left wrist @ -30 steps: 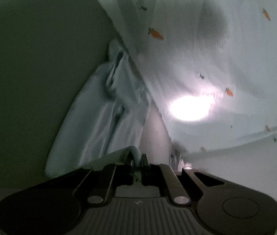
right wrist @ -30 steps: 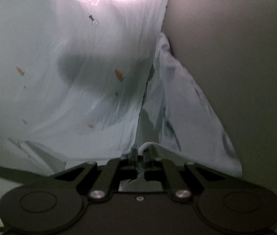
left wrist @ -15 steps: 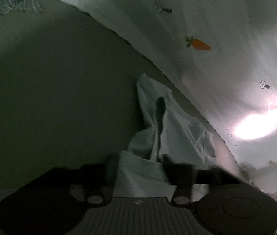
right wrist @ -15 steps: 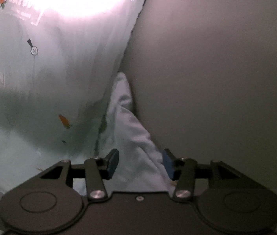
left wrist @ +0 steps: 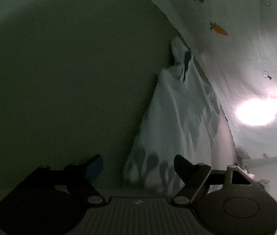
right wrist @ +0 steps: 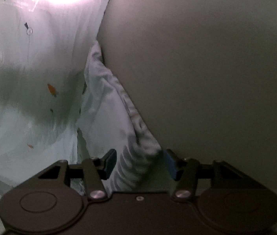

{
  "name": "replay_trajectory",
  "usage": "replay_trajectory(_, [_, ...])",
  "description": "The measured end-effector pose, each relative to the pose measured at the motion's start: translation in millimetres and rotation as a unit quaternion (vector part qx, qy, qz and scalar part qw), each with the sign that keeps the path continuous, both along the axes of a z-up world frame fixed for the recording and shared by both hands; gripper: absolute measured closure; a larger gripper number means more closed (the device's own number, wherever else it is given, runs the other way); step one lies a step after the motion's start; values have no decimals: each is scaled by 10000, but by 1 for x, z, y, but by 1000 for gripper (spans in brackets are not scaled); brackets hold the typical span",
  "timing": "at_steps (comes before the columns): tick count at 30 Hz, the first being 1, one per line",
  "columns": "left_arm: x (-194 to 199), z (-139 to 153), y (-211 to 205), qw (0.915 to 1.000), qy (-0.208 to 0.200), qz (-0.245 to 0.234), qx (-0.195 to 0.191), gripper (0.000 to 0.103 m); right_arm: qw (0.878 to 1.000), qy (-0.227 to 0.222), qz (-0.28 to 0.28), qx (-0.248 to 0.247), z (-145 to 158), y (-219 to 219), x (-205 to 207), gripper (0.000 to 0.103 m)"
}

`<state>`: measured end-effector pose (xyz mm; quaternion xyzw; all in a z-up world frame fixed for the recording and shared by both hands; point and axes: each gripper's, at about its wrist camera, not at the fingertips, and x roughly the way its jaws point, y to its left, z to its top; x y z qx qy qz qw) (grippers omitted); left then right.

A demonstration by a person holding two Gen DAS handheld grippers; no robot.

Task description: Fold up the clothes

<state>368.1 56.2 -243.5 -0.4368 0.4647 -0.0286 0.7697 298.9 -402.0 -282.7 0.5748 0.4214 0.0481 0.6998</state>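
**Both tongs let go of the garment**

Left tongs [left wrist: 138, 166] have just been opening and stand apart, a pale sleeve [left wrist: 177, 121] lying loose on the dim tabletop [left wrist: 69, 78] between them. Right tongs [right wrist: 141, 162] have just been opening too, gaping around the other sleeve [right wrist: 114, 121] without pressing it. Beside both spreads the carrot-print garment [right wrist: 30, 68].

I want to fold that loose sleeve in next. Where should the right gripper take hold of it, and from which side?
Probably at the sleeve's near end, the cuff lying between the right gripper's open fingers, which have just been opening. Come in along its length from the cuff end: the sleeve runs narrow and flat away from the camera beside the carrot-print shirt body, so the fingers can straddle its width.
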Motion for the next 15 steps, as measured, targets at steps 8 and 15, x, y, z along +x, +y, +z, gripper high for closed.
replay_trajectory(8, [0,-10,-16,9990,-18,-65,-449,21,9996,-112,-196,-163,2,22,5,48])
replay_trajectory(15, [12,-12,-22,9985,50,-83,-543,13,9968,379,-701,-62,4,29,18,47])
